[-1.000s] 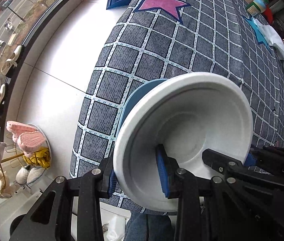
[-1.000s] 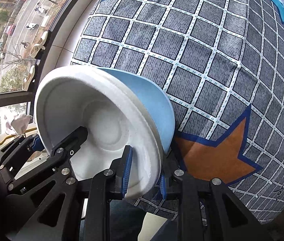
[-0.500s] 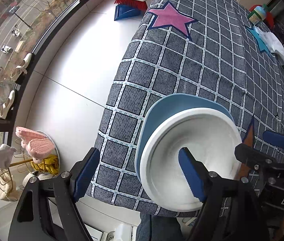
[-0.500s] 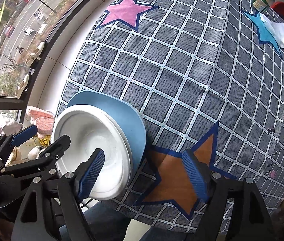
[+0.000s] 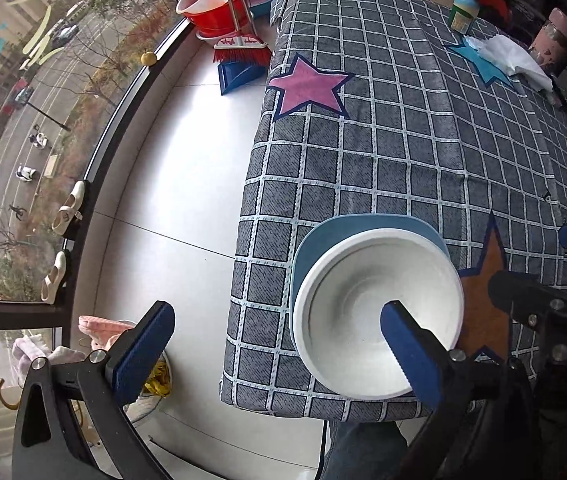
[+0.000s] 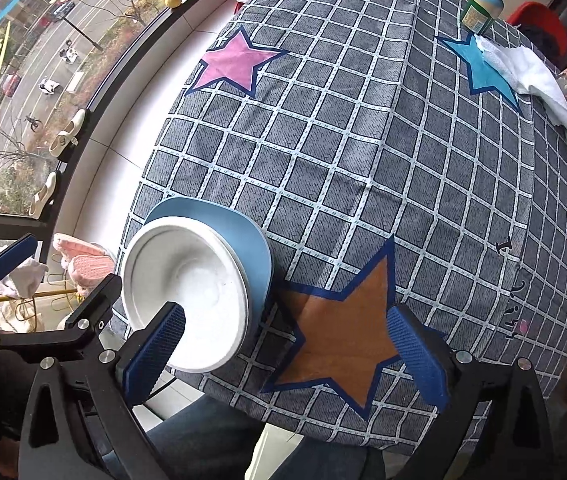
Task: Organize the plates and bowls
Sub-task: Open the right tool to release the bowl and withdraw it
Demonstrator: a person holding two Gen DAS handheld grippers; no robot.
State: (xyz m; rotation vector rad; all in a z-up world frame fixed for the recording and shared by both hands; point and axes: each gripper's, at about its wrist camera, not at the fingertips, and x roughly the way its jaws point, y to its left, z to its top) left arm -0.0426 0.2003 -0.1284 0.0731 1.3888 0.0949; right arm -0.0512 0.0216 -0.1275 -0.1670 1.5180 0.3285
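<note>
A white bowl (image 5: 367,312) sits inside a pale blue plate (image 5: 363,226) on the checked tablecloth (image 5: 383,152), near the table's front left corner. My left gripper (image 5: 275,314) hangs above the bowl's left rim. Its jaws are opening wide, and the pads touch nothing. In the right wrist view the bowl (image 6: 187,292) and plate (image 6: 249,236) lie lower left. My right gripper (image 6: 285,318) hovers over the bowl's right rim and an orange star patch (image 6: 343,332). Its jaws are opening too, and nothing is held between them.
A green-capped bottle (image 5: 463,10), a white cloth (image 5: 511,56) and a pink cup (image 5: 555,40) stand at the table's far end. Left of the table is white floor with a red basin (image 5: 215,4) and a broom (image 5: 241,50). A person's jeans (image 5: 363,448) show below the front edge.
Both grippers let go of the bowl's rim, spread wide and rose. The bowl, tilted before, now rests flat on the blue plate.
</note>
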